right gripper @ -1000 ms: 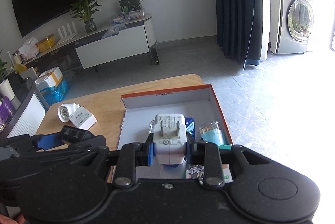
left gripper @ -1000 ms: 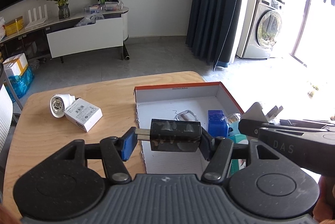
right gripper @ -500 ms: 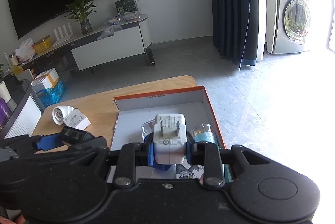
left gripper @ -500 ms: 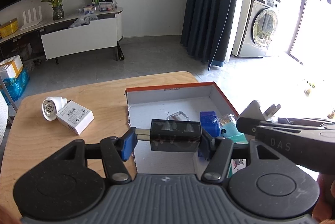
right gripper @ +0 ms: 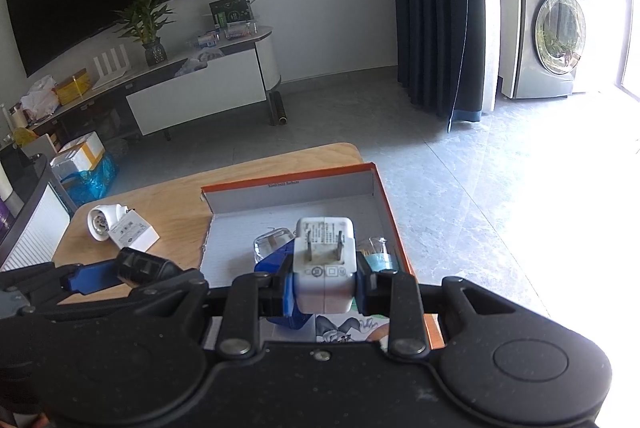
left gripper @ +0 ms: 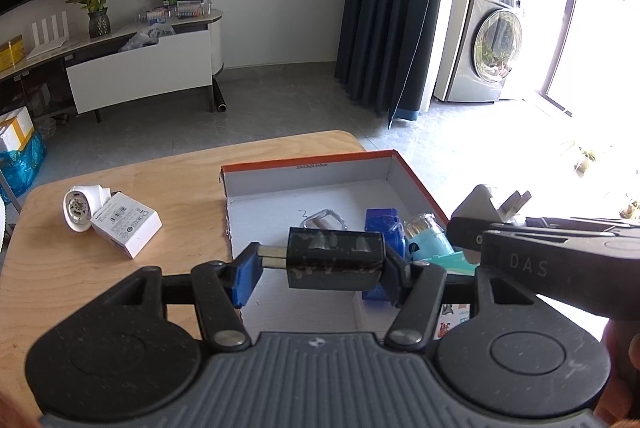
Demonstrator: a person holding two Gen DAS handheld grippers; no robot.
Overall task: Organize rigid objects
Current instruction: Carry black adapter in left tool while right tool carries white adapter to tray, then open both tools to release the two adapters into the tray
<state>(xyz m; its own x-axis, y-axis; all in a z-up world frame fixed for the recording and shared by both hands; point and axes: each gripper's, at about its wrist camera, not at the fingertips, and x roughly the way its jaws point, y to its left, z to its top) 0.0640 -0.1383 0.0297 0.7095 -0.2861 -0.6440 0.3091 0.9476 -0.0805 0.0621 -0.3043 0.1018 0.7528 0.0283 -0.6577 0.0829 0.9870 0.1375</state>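
Observation:
My left gripper (left gripper: 316, 268) is shut on a black plug adapter (left gripper: 334, 262), held sideways above the left part of an open orange-rimmed cardboard box (left gripper: 304, 164). My right gripper (right gripper: 324, 280) is shut on a white charger (right gripper: 324, 264) with its prongs facing up, held above the same box (right gripper: 288, 180). The right gripper also shows at the right in the left wrist view (left gripper: 496, 220). Inside the box lie a blue block (left gripper: 382, 224), a clear plastic piece (left gripper: 324, 218) and a teal-capped container (left gripper: 428, 234).
On the wooden table (left gripper: 120, 288) left of the box lie a white round socket piece (left gripper: 78, 208) and a white rectangular adapter (left gripper: 126, 230). The table's far edge drops to a grey floor. A TV stand, curtain and washing machine stand beyond.
Both grippers have shifted slightly to the right and forward over the box, each still holding its object. The items on the table have not moved.

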